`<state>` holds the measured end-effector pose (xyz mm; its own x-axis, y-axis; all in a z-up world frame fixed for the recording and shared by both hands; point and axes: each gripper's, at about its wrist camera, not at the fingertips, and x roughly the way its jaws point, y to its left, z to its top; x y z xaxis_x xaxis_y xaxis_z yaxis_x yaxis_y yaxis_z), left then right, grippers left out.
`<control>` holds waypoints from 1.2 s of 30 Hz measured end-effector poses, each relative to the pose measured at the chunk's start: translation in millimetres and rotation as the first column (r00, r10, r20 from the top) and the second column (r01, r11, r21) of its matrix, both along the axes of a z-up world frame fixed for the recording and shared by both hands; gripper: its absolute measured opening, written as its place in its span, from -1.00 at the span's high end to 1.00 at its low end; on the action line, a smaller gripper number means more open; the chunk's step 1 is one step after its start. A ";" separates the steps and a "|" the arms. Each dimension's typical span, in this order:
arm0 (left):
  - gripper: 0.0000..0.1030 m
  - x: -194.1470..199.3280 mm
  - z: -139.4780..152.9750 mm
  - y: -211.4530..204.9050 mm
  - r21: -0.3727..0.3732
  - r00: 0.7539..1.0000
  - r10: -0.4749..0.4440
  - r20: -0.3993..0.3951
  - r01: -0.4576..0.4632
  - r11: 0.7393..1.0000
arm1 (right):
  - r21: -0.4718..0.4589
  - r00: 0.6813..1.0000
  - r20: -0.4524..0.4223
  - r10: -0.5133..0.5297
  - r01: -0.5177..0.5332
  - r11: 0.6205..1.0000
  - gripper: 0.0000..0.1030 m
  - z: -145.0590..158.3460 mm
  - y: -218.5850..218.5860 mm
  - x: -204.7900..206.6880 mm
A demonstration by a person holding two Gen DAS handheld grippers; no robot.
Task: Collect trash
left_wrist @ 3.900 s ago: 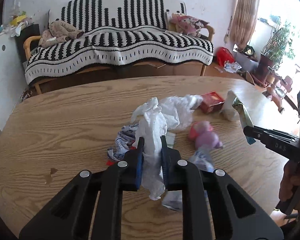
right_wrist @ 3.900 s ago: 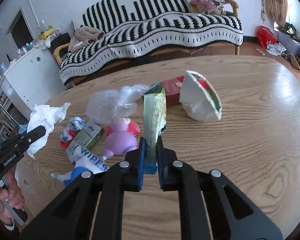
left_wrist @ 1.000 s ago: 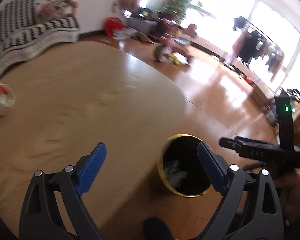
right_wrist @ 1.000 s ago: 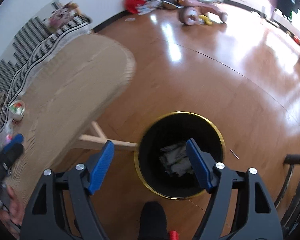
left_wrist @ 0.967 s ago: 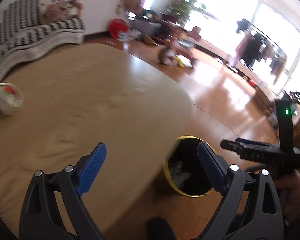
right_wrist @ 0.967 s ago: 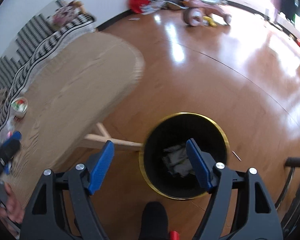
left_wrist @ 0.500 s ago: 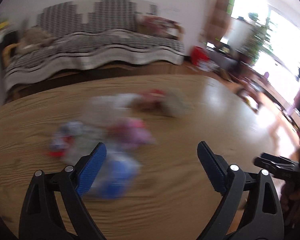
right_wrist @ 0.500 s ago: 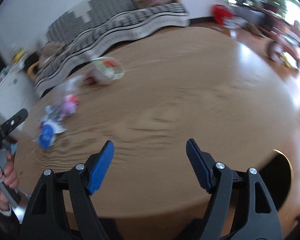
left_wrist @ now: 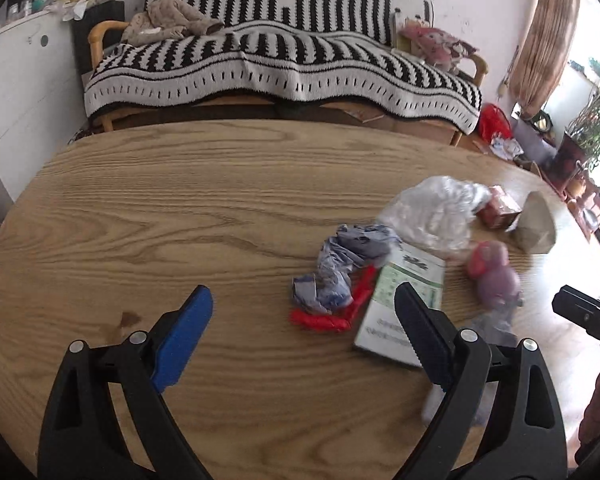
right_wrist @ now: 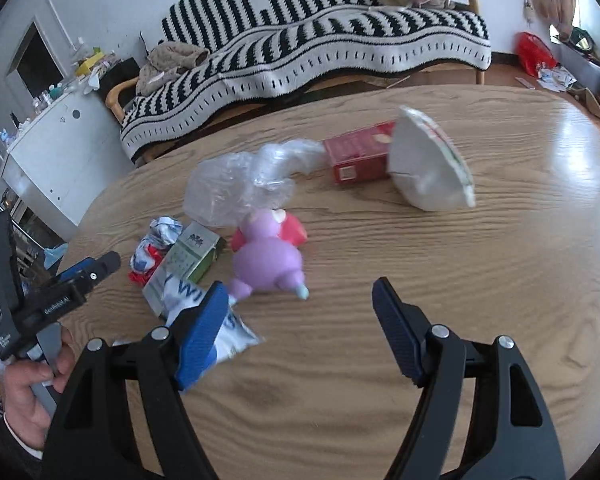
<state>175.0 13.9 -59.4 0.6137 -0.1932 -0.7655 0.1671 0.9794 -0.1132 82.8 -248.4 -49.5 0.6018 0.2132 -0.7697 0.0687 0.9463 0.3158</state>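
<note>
- Both grippers are back over the table (left_wrist: 180, 208) after the bin drop; tissue and green packet are gone, the bin is out of view.
- Left gripper (left_wrist: 300, 340): jaws apart, empty, over bare wood left of the pile.
- Crumpled wrapper (left_wrist: 340, 272) and green-white box (left_wrist: 404, 304) sit just ahead of it.
- Right gripper (right_wrist: 300, 332): jaws apart, empty; wipes pack (right_wrist: 188, 300) at its left finger, purple toy (right_wrist: 268, 256) ahead.
- Plastic bag (right_wrist: 236, 188), red box (right_wrist: 356, 156), paper bowl (right_wrist: 428, 168) remain, so I judge roughly a third done.
</note>
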 end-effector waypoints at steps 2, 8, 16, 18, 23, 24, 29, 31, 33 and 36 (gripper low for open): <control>-0.74 5.6 -6.8 -3.5 0.000 1.000 -0.005 -0.014 0.005 1.000 | 0.005 1.000 -0.014 -0.008 0.008 1.000 -0.40 -8.0 1.5 11.6; -0.73 31.3 -25.5 -9.7 -0.018 0.999 -0.006 -0.051 0.005 1.000 | 0.046 0.999 -0.051 0.001 0.001 0.999 -0.40 -30.1 5.5 41.5; 0.51 31.3 -26.5 -13.4 -0.050 0.997 -0.049 -0.058 0.046 0.998 | 0.141 0.994 -0.030 0.102 -0.097 0.985 0.27 -31.3 23.9 47.6; 0.54 27.1 -18.7 -11.1 -0.058 0.999 -0.035 -0.036 0.033 0.998 | 0.086 0.996 -0.009 0.093 -0.092 0.992 0.31 -23.0 28.2 43.6; 0.55 16.2 7.5 1.7 -0.105 1.000 0.007 0.021 -0.004 0.994 | 0.095 0.997 0.049 0.061 -0.066 0.993 0.36 -3.4 17.9 30.5; 0.55 14.8 11.7 3.5 -0.113 1.000 0.010 0.028 -0.007 0.994 | 0.097 0.997 0.061 0.056 -0.062 0.993 0.36 1.5 14.6 27.4; 0.55 4.4 31.5 8.8 -0.178 0.997 0.041 0.070 -0.028 0.984 | 0.085 0.994 0.100 0.049 -0.057 0.995 0.36 18.5 3.3 8.1; 0.55 5.5 24.4 4.2 -0.184 0.999 0.026 0.041 -0.018 0.983 | 0.071 0.994 0.101 0.047 -0.055 0.996 0.36 21.4 0.3 1.9; 0.55 8.1 11.5 -3.0 -0.158 1.000 0.015 -0.019 -0.018 0.987 | 0.049 0.995 0.092 0.047 -0.052 0.997 0.36 22.0 -2.7 -5.3; 0.55 8.3 -0.4 -11.7 -0.135 0.998 0.002 -0.070 -0.011 0.991 | 0.030 0.996 0.081 0.048 -0.050 0.998 0.36 21.0 -8.1 -16.0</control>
<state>183.4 2.2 -59.8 0.5617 -0.2939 -0.7734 0.1480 0.9554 -0.2556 66.8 -256.5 -28.5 0.6494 0.2678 -0.7117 -0.0043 0.9372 0.3487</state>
